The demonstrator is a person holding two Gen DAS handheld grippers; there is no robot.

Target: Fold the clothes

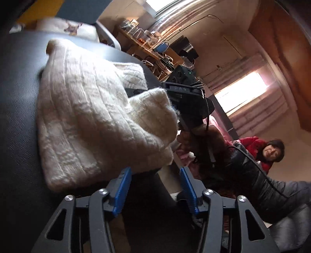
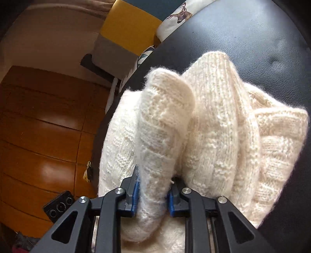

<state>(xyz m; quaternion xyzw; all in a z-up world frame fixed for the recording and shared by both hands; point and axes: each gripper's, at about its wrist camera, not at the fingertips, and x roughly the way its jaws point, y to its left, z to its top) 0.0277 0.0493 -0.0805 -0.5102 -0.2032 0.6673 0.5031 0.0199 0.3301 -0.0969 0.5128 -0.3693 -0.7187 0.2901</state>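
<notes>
Our right claw (image 2: 152,196) pinches a thick fold of the cream cable-knit woollen sweater (image 2: 213,136), which lies on the black leather surface (image 2: 252,39). Our left claw (image 1: 154,189) stands wide and holds nothing, near the sweater's edge. Beyond it, we read "DAS" on the other gripper's body.

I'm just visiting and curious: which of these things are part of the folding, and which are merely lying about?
Part of the job:
- cream knitted sweater
- right gripper, clamped on a fold of it
- left gripper, open, empty
- black surface under it

Just lying about:
- deer-print cushion
- cluttered wooden table
- small black camera
</notes>
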